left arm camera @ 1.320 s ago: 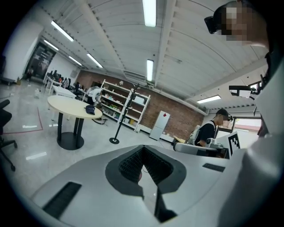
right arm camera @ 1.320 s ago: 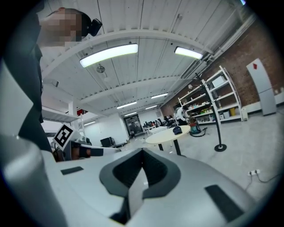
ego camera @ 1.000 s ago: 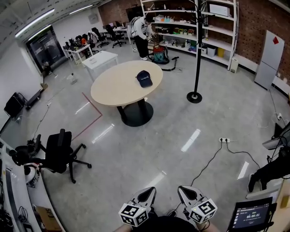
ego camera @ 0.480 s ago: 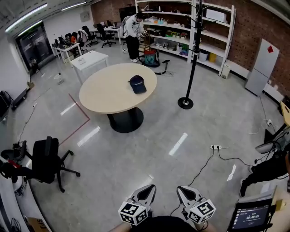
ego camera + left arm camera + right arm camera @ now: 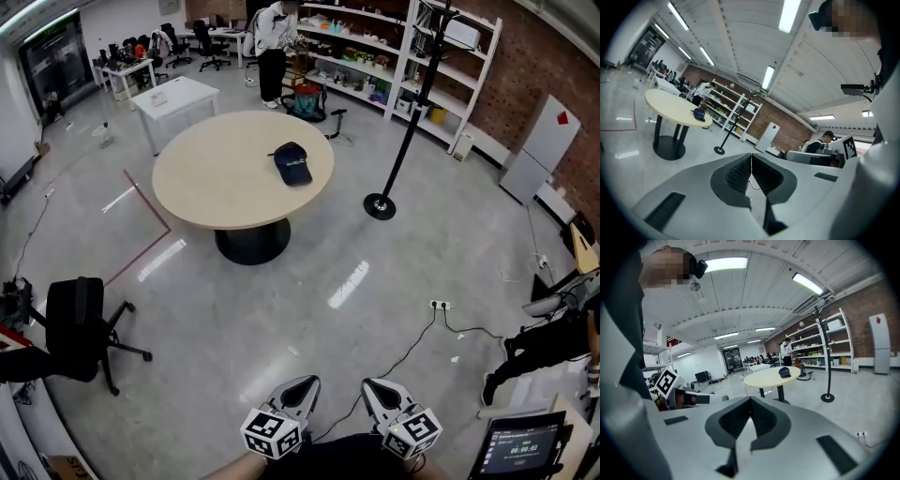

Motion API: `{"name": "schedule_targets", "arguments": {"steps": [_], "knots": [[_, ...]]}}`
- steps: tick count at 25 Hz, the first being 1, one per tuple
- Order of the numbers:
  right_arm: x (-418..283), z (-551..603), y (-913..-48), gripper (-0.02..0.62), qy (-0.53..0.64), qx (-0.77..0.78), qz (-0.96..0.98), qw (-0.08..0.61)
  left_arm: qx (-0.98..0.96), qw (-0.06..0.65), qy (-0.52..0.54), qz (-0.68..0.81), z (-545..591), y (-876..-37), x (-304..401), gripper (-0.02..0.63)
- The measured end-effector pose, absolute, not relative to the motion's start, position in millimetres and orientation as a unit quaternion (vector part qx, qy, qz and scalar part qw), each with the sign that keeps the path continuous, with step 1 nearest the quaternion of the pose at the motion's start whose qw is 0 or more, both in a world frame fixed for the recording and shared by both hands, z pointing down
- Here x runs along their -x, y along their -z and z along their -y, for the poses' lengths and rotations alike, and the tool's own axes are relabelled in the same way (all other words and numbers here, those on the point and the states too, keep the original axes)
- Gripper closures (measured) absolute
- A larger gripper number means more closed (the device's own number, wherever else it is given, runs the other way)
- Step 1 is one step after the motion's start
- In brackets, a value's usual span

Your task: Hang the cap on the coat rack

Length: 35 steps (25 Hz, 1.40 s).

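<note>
Wide workshop floor, seen from above. At far left stands a black office chair (image 5: 75, 323). To its right, a round pale table (image 5: 211, 192) carries the dark blue cap (image 5: 293, 162) near its right edge, well apart from both grippers. At the bottom edge, the left gripper (image 5: 302, 385) and the right gripper (image 5: 379, 386) just beside it are both clenched with nothing between their jaws, pointing toward the table. The step in hand looks like the approach to the cap. It would go best by coming up to the table's near side, parting one gripper's jaws only when close, and pinching the cap's edge so its opening hangs free for a hook. Further right, the black coat rack (image 5: 405, 127) stands on the floor beside the table. Its hooks are cut off at the top of the head view and tiny in the right gripper view. Which way the cap's brim faces is hard to tell.
</note>
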State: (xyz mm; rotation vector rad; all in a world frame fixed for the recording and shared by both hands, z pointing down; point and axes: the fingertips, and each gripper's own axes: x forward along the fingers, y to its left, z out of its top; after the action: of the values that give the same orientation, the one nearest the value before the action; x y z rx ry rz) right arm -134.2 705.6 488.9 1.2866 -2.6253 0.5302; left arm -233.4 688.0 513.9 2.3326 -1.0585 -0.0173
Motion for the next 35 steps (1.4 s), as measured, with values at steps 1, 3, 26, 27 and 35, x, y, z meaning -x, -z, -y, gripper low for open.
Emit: {"name": "schedule_targets", "arguments": {"steps": [1,3,26,27,35], "knots": [[141,-701,-488,0.594,-0.177,-0.432,0.880,0.087,-0.872,0.289,0.005,0.395,-683,-515,240,0.601],[150,-691,-488,0.592,-0.179,-0.435,0.878,0.090,-0.871,0.293,0.005,0.394,-674,-516,252,0.601],[117,-519,-488,0.592,-0.167,-0.325,0.930,0.040,-0.840,0.268,-0.018,0.472,-527,-507,199,0.601],[103,-507,-486,0.592,-0.168,-0.324,0.930,0.034,-0.840,0.263,-0.025,0.473,-515,-505,183,0.601],[54,-462,-491,0.592,-0.200,-0.321,0.926,0.002,-0.818,0.262,-0.046,0.509,-480,-504,149,0.601]]}}
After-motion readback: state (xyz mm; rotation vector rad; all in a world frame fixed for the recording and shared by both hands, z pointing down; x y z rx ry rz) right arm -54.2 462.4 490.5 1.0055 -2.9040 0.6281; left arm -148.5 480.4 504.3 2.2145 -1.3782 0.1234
